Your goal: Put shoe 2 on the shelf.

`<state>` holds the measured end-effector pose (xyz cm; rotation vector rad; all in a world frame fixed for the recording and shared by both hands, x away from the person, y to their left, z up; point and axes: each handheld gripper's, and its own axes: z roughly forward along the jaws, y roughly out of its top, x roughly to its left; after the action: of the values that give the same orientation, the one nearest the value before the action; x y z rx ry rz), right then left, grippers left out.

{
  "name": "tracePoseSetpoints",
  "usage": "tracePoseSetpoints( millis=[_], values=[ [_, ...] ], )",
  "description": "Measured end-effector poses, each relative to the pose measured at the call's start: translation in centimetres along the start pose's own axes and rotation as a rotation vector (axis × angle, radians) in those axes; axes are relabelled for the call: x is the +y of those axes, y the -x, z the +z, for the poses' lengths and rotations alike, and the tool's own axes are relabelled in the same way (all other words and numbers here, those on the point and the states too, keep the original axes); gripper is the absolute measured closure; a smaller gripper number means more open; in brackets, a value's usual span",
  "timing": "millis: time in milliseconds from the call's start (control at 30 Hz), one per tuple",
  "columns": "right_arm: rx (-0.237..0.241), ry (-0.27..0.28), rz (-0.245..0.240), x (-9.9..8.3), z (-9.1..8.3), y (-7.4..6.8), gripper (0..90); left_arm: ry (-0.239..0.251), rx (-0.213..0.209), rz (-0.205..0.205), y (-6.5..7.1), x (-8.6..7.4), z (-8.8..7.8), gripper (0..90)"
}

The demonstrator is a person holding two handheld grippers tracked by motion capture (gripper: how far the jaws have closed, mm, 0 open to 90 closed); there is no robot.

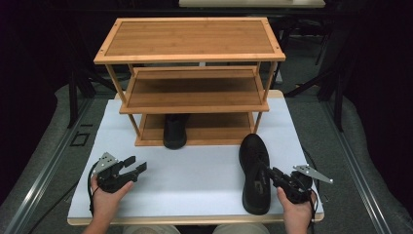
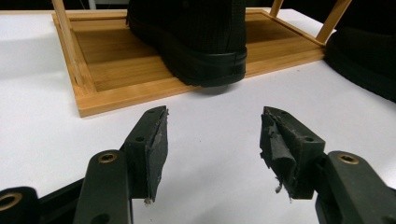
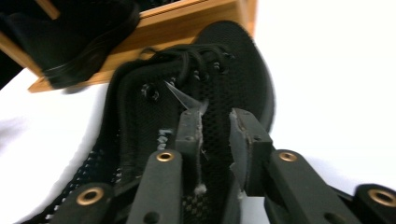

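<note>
A black shoe (image 1: 255, 173) lies on the white tabletop (image 1: 195, 170) at the near right, toe pointing far toward the wooden shoe rack (image 1: 192, 78). The right gripper (image 1: 273, 176) reaches in from the right over the shoe's side wall; its jaws stand narrowly parted astride the mesh collar below the laces (whether the pads press on it I cannot tell). A second black shoe (image 1: 175, 130) sits on the rack's lowest shelf, heel overhanging the near edge. The left gripper (image 1: 136, 166) hovers at the near left, jaws wide apart and holding nothing, aimed at that shelved shoe.
</note>
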<state>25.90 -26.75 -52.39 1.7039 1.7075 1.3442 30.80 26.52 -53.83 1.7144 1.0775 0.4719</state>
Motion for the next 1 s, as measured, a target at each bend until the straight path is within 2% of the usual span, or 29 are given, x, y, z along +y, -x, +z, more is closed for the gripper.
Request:
tracePoseSetpoints(
  millis=[67, 167, 267, 400, 433, 467, 567, 633, 700, 733, 767, 800, 833, 900, 967, 1000],
  values=[
    [-0.006, 0.012, 0.013, 0.1, -0.3, 0.2, 70.8, -0.001, 0.0, 0.001, -0.1, 0.0, 0.0, 42.0],
    [-0.007, 0.04, -0.013, 0.4, -0.7, -0.2, 65.9, -0.004, 0.0, 0.003, -0.1, 0.0, -0.1, 42.0],
    [0.014, 0.051, -0.044, 0.8, -0.8, -1.1, 60.5, -0.004, -0.001, 0.001, -0.1, 0.0, -0.1, 42.0],
    [0.042, 0.017, -0.088, 1.3, -0.5, -2.4, 57.2, -0.004, -0.001, 0.001, -0.1, 0.0, -0.1, 41.9],
    [0.051, 0.03, -0.093, 1.4, -0.4, -2.6, 56.7, -0.002, -0.003, 0.001, -0.1, 0.0, -0.1, 41.9],
    [0.055, 0.009, -0.108, 1.5, -0.3, -2.9, 56.7, -0.003, -0.005, 0.0, -0.1, 0.0, -0.1, 41.8],
    [0.042, -0.001, -0.132, 1.7, 0.3, -3.4, 56.5, -0.005, -0.002, -0.002, -0.2, 0.0, -0.1, 41.8],
    [0.032, -0.033, -0.147, 1.9, 0.6, -3.6, 56.5, -0.006, -0.002, -0.002, -0.2, 0.0, -0.1, 41.8],
    [-0.013, -0.043, -0.179, 1.9, 0.9, -3.8, 55.7, -0.004, -0.002, -0.002, -0.2, 0.0, -0.1, 41.8],
    [-0.019, -0.049, -0.182, 1.9, 1.1, -3.9, 58.7, -0.003, 0.001, -0.003, -0.2, 0.0, -0.1, 41.7],
    [0.015, -0.059, -0.181, 1.9, 1.1, -3.8, 65.2, -0.002, 0.0, -0.004, -0.2, 0.0, -0.1, 41.7],
    [0.0, -0.055, -0.181, 1.9, 1.1, -4.0, 69.4, -0.002, -0.003, -0.007, -0.2, 0.0, -0.1, 41.7],
    [0.025, -0.048, -0.182, 2.0, 1.0, -4.1, 75.3, -0.001, 0.001, -0.006, -0.3, 0.0, -0.1, 41.7],
    [0.004, -0.047, -0.197, 2.2, 0.4, -4.2, 86.1, 0.009, 0.001, -0.008, -0.3, 0.0, -0.1, 41.7],
    [-0.019, -0.041, -0.202, 2.5, 0.0, -3.9, 87.2, 0.006, 0.0, -0.007, -0.2, 0.0, -0.1, 41.7],
    [-0.036, -0.04, -0.187, 2.8, -0.1, -3.6, 87.5, 0.001, 0.001, -0.006, -0.2, 0.0, -0.1, 41.7]
  ],
)
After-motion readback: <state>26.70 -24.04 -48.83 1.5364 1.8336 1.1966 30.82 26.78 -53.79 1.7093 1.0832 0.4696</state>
